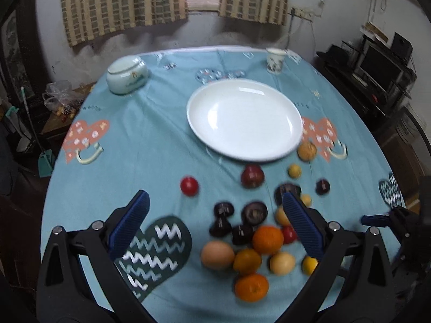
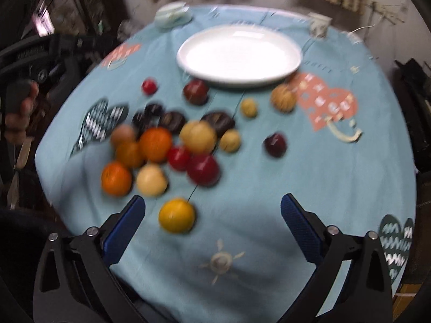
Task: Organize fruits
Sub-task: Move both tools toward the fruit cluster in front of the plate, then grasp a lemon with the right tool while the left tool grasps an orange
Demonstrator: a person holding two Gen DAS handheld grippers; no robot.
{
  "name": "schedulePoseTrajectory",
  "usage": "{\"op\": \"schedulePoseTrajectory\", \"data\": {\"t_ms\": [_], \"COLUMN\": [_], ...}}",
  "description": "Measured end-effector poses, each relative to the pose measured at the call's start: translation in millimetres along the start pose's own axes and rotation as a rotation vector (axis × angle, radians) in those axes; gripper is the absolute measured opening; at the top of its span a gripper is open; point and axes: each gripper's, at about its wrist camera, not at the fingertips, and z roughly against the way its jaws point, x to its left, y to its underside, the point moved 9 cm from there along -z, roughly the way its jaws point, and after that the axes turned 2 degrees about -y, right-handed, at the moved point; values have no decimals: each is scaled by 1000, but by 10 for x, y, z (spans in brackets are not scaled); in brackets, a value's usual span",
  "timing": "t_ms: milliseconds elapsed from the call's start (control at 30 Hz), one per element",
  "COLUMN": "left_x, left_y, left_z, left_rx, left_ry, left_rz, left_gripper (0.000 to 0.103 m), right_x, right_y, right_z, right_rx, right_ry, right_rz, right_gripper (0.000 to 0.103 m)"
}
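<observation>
White plate [image 1: 243, 119] (blue heart-patterned tablecloth [image 1: 140, 145])

Your right wrist view is smeared all over: the fruit pile [image 2: 161, 148] shows as soft blobs, so you cannot tell which pieces touch. The bowl [image 2: 172, 14] and the cup [image 2: 319, 24] at the far edge are mere blurs. In your left wrist view the right finger [image 1: 301, 223] covers part of a dark fruit [image 1: 285, 191] and a yellow one [image 1: 309, 265]. The right gripper [image 1: 377, 219] is partly cut off by the dark rim
</observation>
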Motion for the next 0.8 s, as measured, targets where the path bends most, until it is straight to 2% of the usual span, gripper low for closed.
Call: {"op": "schedulePoseTrajectory", "data": {"t_ms": [133, 300, 400, 467, 800], "left_x": [-83, -166, -159, -160, -345], "left_y": [290, 600, 769, 864, 1160], "left_z": [-20, -62, -111, -140, -248], "left_rx": [58, 127, 169, 198, 273], "left_ry": [26, 48, 53, 58, 83], "left_rz": [-51, -104, -92, -81, -71], "left_gripper": [101, 101, 101, 101, 101], "right_x": [197, 223, 221, 221, 226], "right_y": [214, 252, 256, 236, 193], "right_z": [-315, -519, -586, -562, -351], "right_rx": [107, 160, 183, 155, 107], "right_ry": [-49, -60, -87, -118, -135], "right_rz": [24, 6, -14, -15, 5], "right_gripper": [84, 76, 55, 40, 40]}}
